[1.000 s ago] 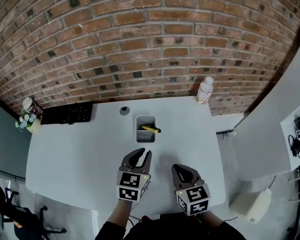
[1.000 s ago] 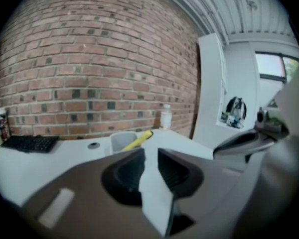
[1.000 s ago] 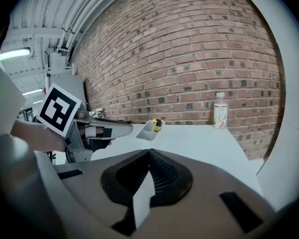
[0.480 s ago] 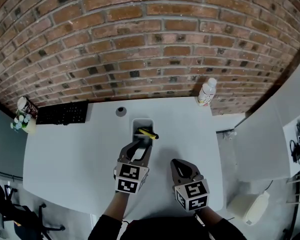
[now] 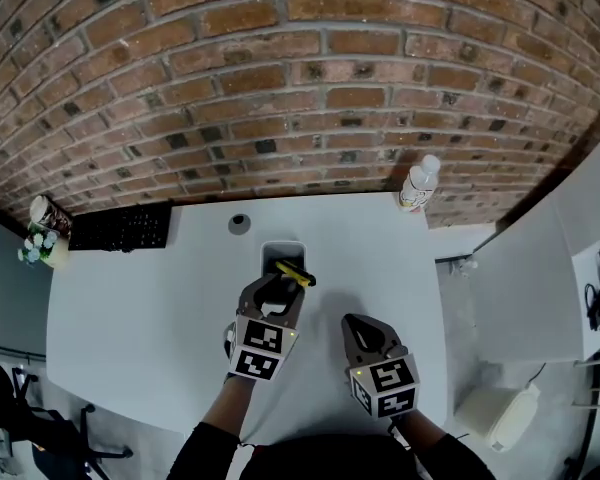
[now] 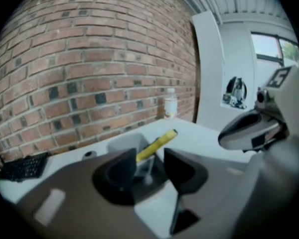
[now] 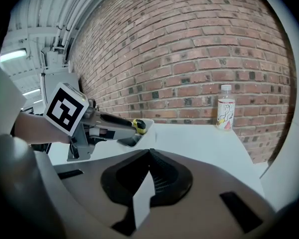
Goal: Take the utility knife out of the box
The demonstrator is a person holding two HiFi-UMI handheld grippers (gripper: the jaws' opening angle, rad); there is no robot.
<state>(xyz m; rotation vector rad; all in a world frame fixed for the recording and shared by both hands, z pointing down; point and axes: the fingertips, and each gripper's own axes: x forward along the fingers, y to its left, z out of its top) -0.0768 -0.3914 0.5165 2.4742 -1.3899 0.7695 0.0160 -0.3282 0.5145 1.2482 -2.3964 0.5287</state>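
A small grey box [image 5: 276, 253] stands on the white table [image 5: 130, 318], near the brick wall. A yellow utility knife [image 5: 295, 274] leans out of it, its end over the box's right rim; it is also seen in the left gripper view [image 6: 157, 144]. My left gripper [image 5: 278, 289] has its tips at the box's near edge. Its jaws are opening, and the knife shows through the gap just beyond them, untouched. My right gripper [image 5: 353, 322] hovers shut and empty over the table, to the right of the box and nearer to me. In the right gripper view the left gripper [image 7: 102, 123] reaches to the knife's tip [image 7: 138, 125].
A white bottle [image 5: 416, 183] stands at the table's far right corner. A black keyboard [image 5: 125, 228] lies at the far left beside a cup with flowers [image 5: 42, 232]. A small dark round object [image 5: 239, 224] sits just behind the box. The table's right edge drops off near my right gripper.
The left gripper has moved forward to the box and its jaws have spread wider. The right gripper has moved forward a little, still shut.
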